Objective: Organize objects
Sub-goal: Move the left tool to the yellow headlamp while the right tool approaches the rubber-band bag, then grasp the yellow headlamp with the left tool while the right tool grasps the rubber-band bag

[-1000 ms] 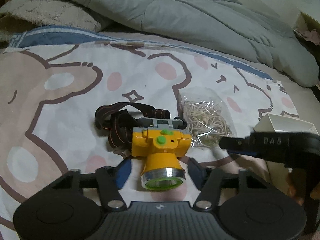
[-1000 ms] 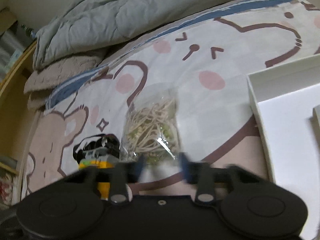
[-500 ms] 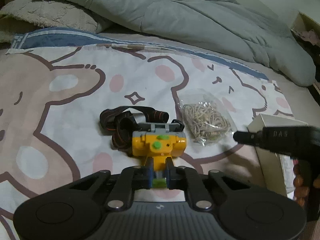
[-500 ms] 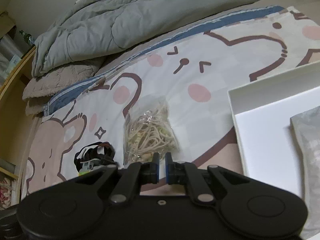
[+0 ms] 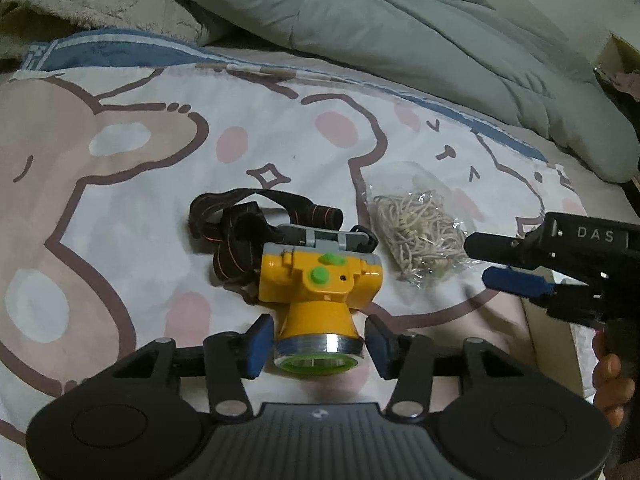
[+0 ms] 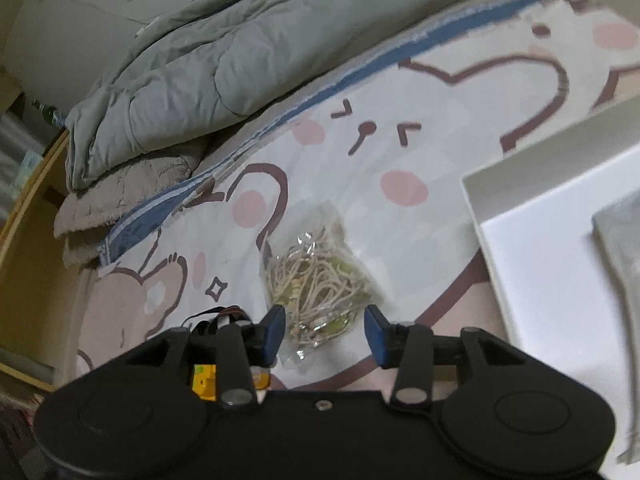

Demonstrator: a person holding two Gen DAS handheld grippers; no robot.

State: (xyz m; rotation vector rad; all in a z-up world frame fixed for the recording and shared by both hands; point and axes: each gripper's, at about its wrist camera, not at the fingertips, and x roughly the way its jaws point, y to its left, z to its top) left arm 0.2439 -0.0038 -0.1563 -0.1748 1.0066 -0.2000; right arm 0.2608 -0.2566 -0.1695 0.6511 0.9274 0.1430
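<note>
While my left gripper points down at the bed, its blue pads stand apart on either side of the yellow plastic headlamp with green buttons, having just opened, with slim gaps to the silver lens ring. The lamp's dark woven strap bunches at ten o'clock from it. At two o'clock lies the crinkly clear bag of pale rubber bands, just short of my right gripper's tips. Smooth cartoon-print sheet lies flat and open toward nine o'clock; the puffy grey-green quilt walls off twelve.

In the right wrist view, my right gripper has also just been opening; its blue pads flank the near end of the bag of rubber bands without pressing it. The white rigid box sits at three o'clock, its raised rim near the right pad, a grey sheet-like thing inside. The headlamp peeks out at eight o'clock. The quilt lies across eleven.
</note>
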